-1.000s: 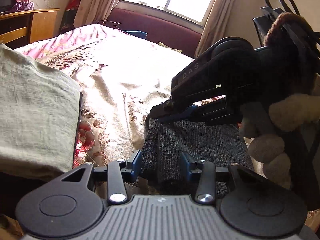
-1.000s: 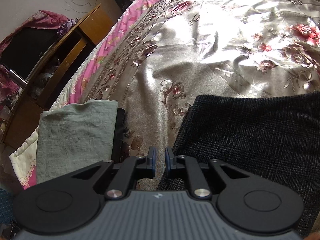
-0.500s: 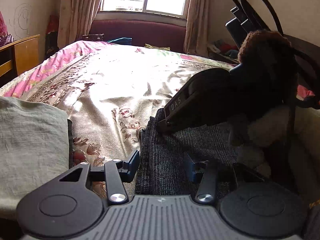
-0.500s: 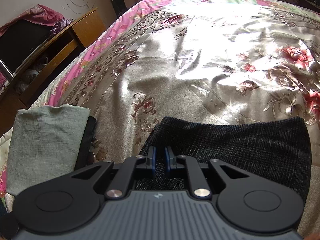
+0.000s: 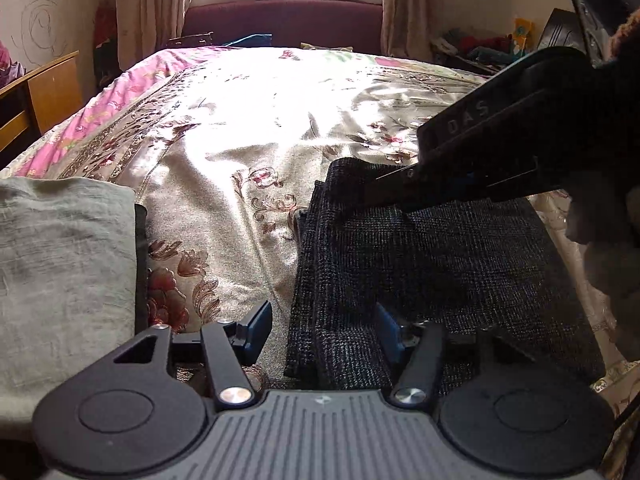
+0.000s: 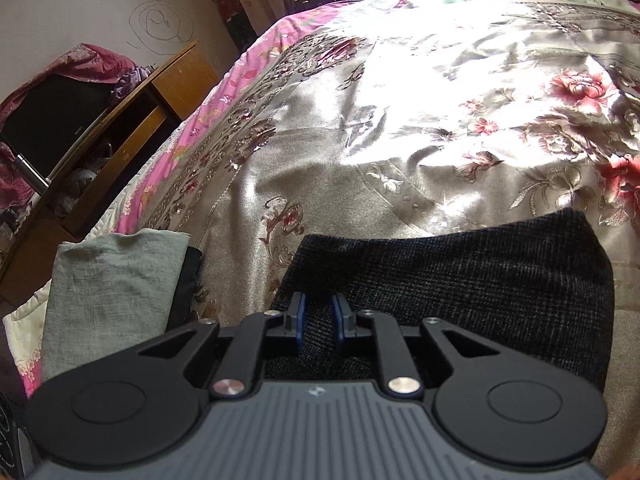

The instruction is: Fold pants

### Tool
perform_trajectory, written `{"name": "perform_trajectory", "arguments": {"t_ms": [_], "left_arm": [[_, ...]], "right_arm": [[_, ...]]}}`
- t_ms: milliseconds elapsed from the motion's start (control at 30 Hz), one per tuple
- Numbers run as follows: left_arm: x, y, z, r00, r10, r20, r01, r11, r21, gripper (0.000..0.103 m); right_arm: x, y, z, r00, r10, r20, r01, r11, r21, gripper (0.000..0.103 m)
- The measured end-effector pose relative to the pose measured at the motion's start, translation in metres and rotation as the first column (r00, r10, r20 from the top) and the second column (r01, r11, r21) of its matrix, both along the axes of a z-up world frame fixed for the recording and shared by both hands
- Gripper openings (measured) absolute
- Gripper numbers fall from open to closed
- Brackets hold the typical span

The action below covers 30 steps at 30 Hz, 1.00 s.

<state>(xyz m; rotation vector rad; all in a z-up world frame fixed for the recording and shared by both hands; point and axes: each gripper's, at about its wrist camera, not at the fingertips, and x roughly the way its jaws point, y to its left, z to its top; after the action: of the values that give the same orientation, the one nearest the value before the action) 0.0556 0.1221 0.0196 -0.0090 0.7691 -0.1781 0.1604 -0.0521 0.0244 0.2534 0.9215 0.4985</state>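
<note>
**Both grips let go of folded pants**

Since the earlier frame both sets of jaws have been opening and the left wrist view is rolled level, with the window now square at the top. Left gripper: fingers are held well apart, straddling the near left edge of the pants; left pad sits over the bedspread, right pad over the cloth, neither is seen pressing. Right gripper: pads are parted by a narrow gap, dark cloth shows between them, no clamping is seen. From the left wrist view the right gripper is seen coming in from the right, tips at the far left corner of the pants.

Pants are laid as a flat dark checked rectangle on the floral bedspread, near the bed's near edge, layered fold edges visible on the left side. A folded pale green garment is stacked to the left over something black, apart from the pants. A wooden desk is seen beside the bed.
</note>
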Motion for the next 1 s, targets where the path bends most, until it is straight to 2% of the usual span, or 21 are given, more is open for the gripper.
{"name": "perform_trajectory", "arguments": {"t_ms": [33,67,233,400,500,633,767,867,1000], "left_arm": [[0.000,-0.001,0.001,1.000,-0.001,0.000,0.001,1.000,0.003,0.070],[0.000,-0.001,0.002,1.000,-0.004,0.003,0.004,1.000,0.005,0.070],[-0.003,-0.006,0.008,0.999,-0.025,0.032,0.024,0.999,0.025,0.070],[0.000,-0.010,0.009,0.998,-0.055,0.039,0.055,0.998,-0.003,0.070],[0.004,-0.014,0.007,0.997,-0.075,0.035,0.074,0.997,0.012,0.070],[0.009,-0.014,0.005,0.994,-0.098,0.041,0.097,0.995,0.031,0.077],[0.014,-0.007,0.003,0.996,-0.088,0.031,0.088,0.996,0.002,0.082],[0.018,-0.002,0.002,0.997,-0.079,0.022,0.080,0.997,-0.018,0.086],[0.027,0.005,-0.003,0.996,-0.090,-0.015,0.089,0.995,-0.051,0.093]], "right_arm": [[-0.005,-0.010,0.002,1.000,-0.006,0.004,0.006,1.000,0.006,0.031],[-0.011,-0.025,0.004,1.000,-0.017,0.007,0.017,1.000,0.013,0.033],[-0.039,-0.090,0.005,0.994,-0.105,0.000,0.105,0.994,0.014,0.036],[-0.057,-0.135,-0.014,0.988,-0.151,-0.028,0.152,0.988,0.035,0.042],[-0.057,-0.144,-0.030,0.985,-0.160,-0.068,0.165,0.983,0.076,0.044],[-0.052,-0.150,-0.043,0.981,-0.164,-0.104,0.179,0.971,0.158,0.048],[-0.049,-0.156,-0.052,0.983,-0.149,-0.112,0.170,0.962,0.212,0.052],[-0.045,-0.165,-0.064,0.979,-0.141,-0.146,0.179,0.940,0.289,0.053],[-0.034,-0.164,-0.077,0.981,-0.112,-0.155,0.162,0.920,0.357,0.059]]}}
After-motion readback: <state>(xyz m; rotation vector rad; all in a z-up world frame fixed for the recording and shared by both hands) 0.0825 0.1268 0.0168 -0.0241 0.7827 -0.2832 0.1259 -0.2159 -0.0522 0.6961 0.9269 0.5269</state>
